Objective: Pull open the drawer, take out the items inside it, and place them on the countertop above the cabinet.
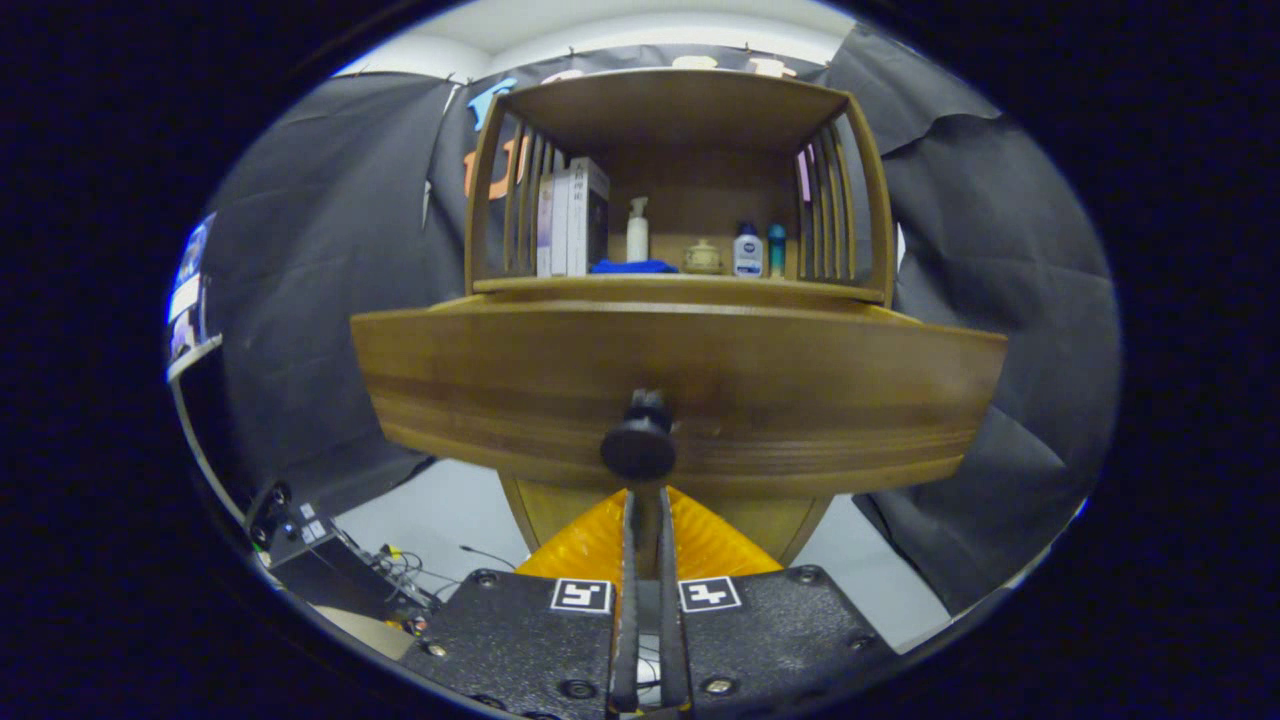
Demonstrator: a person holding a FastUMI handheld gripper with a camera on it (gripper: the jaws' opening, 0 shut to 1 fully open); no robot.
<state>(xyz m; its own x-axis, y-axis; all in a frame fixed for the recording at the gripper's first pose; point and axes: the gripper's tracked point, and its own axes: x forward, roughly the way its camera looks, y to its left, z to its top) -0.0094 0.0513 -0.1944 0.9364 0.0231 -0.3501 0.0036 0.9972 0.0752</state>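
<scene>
Just ahead of our gripper point(646, 500), whose fingers sit nearly together with only a thin gap, the knob point(639, 445) juts from the drawer point(800, 400) front; we cannot tell whether they touch it. Above, bottles point(747, 250) and books point(570, 215) line the countertop point(680, 285).

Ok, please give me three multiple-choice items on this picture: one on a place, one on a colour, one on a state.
1. Where is the blue cloth?
A on the floor
B on the shelf, between the books and the small jar
C on a chair

2. What colour is the drawer knob?
A black
B white
C red

3. How are the fingers of the gripper?
A wide apart
B close together, just below the knob
C around a bottle

Answers: B, it lies on the shelf beside the books; A, the knob is dark against the brown drawer; B, only a slim gap parts them.
</scene>
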